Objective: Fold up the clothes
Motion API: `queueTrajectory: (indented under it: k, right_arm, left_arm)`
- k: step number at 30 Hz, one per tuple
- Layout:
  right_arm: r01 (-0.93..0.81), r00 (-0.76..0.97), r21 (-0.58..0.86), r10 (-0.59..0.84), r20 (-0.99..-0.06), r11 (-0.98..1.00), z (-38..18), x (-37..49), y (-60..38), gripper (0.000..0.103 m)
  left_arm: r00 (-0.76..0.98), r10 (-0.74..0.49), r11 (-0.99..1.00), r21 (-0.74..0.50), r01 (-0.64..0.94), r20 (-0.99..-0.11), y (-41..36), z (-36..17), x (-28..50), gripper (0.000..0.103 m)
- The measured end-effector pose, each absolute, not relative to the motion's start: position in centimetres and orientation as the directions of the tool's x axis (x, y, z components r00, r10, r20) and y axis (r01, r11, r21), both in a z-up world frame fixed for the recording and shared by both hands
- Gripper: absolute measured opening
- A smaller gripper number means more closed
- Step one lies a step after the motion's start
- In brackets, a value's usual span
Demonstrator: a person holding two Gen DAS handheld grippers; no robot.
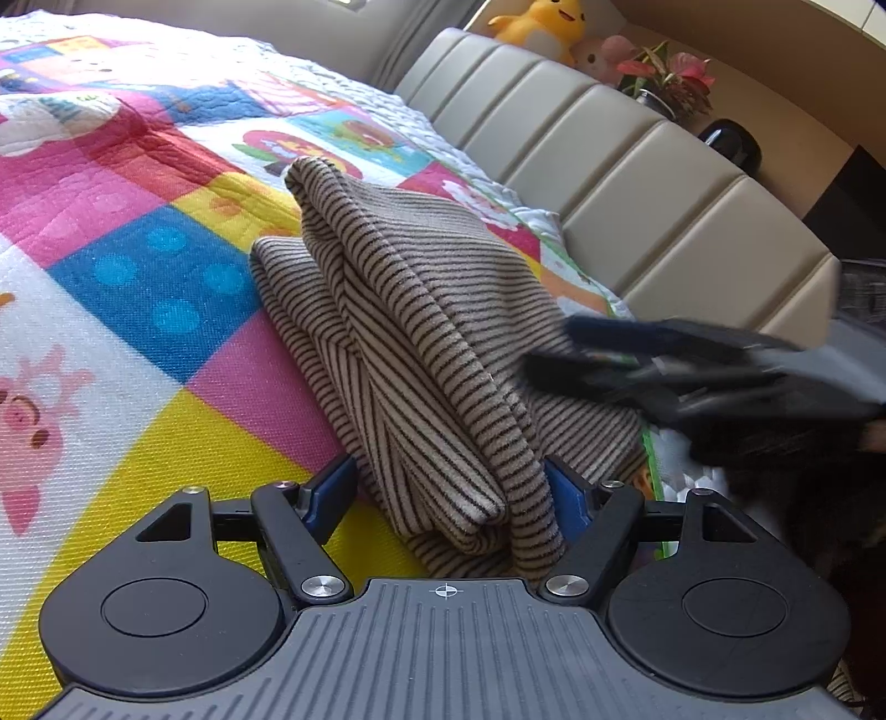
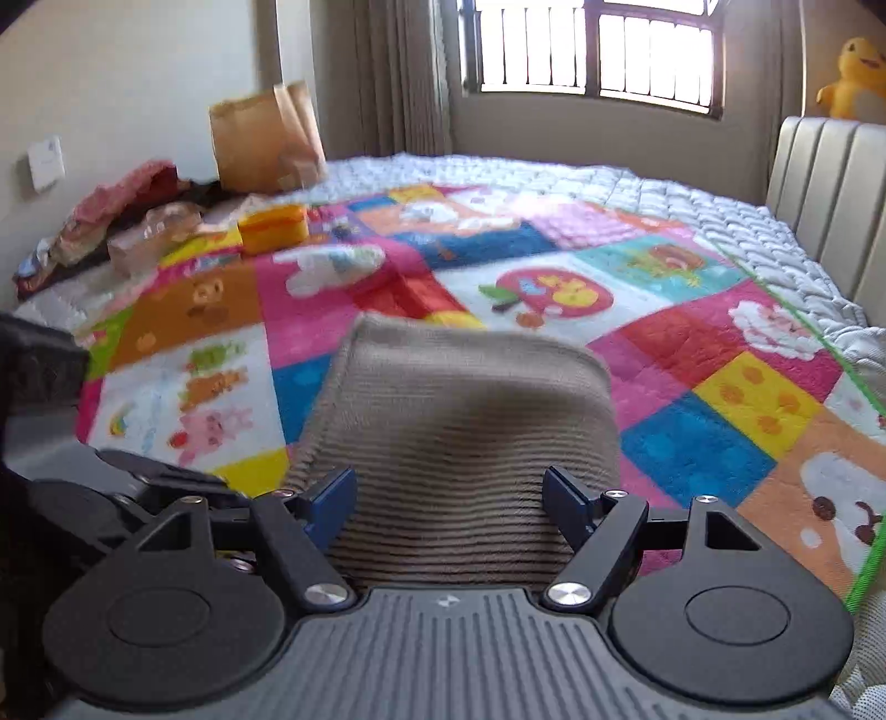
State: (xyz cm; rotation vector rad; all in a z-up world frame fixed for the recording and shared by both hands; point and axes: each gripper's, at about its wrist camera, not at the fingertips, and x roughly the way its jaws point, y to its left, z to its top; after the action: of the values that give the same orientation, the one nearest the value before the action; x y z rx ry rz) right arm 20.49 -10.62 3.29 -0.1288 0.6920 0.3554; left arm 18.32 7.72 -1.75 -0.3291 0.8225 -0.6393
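Ribbed striped knit garment (image 1: 421, 354) lies bunched on quilted patchwork mat (image 1: 138, 266).

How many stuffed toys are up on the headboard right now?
2 that I can see: a yellow duck on top of the headboard, and a pale pink toy right beside it, next to the potted plant. Others may sit out of frame.

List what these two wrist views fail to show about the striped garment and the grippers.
- Left wrist view: the right gripper is motion-blurred; its grip is unreadable.
- Right wrist view: the striped garment is blurred, stripes smeared, near edge hidden behind the gripper body.
- Both views: garment type unclear, bundled folds hide its shape.
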Motion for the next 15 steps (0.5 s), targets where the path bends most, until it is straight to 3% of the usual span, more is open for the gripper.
queueTrajectory:
  k: [4, 9, 15]
  right_arm:
    - [-0.376, 0.699, 0.021, 0.299, -0.650, 0.926, 3.7, 21.2, -10.8, 0.078]
    - [-0.287, 0.728, 0.219, 0.361, -0.583, 0.933, 5.8, 21.1, -16.1, 0.086]
    - [-0.155, 0.698, 0.373, 0.368, -0.615, 0.915, 2.2, 22.8, -20.7, 0.087]
  left_arm:
    - [0.499, -0.655, 0.755, -0.518, 0.402, -0.568, 7.9, -1.7, 18.5, 0.077]
    - [0.484, -0.663, 0.748, -0.539, 0.387, -0.572, 7.7, -1.4, 19.7, 0.084]
    - [0.468, -0.670, 0.740, -0.563, 0.367, -0.576, 7.3, -1.3, 21.3, 0.090]
